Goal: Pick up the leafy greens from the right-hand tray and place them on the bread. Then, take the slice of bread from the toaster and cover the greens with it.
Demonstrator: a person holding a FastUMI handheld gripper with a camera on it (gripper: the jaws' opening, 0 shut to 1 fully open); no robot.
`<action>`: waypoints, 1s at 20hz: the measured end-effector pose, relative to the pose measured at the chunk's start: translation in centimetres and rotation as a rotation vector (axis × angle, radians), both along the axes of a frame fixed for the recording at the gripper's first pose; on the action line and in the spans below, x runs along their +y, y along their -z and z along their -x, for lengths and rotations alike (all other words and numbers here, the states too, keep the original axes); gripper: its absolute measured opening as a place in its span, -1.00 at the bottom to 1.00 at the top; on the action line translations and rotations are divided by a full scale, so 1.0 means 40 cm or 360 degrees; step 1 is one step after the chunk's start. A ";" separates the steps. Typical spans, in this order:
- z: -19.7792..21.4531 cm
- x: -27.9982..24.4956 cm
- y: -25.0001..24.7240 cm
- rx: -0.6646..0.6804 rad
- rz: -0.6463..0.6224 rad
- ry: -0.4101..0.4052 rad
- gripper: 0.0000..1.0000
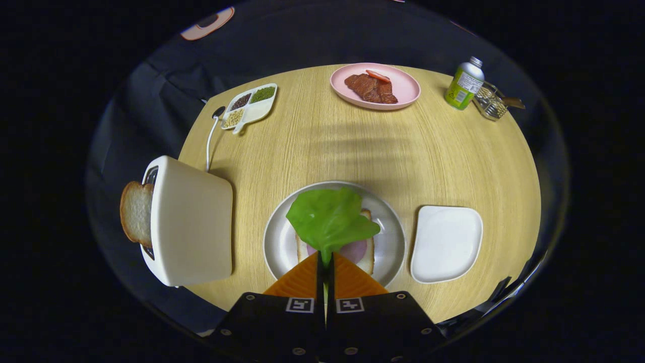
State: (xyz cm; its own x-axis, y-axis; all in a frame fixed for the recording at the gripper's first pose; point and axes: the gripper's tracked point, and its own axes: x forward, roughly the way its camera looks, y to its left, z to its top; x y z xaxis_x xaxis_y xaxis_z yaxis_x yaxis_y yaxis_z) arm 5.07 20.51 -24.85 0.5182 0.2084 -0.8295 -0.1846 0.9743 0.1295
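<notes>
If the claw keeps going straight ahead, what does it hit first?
Probably the bread on the grey plate: the claw, shut on the lettuce leaf, hangs over it. Height is unclear.

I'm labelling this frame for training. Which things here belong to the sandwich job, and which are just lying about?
Job: leafy greens pinched by the gripper, bread on grey plate, toaster with bread slice, white tray.

Lying about: meat plate, bean dish, bottle.

one toaster [194,222], two bread slices [135,212], one green leaf [330,217], three plates [446,242], one bottle [464,83], one divided dish [252,107]
</notes>
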 end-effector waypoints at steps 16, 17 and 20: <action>-0.021 -0.015 0.059 0.0003 0.0084 0.0040 -0.01; -0.023 -0.018 0.059 -0.0004 0.0092 0.0044 0.22; -0.024 -0.023 0.054 -0.0013 0.0091 0.0058 0.59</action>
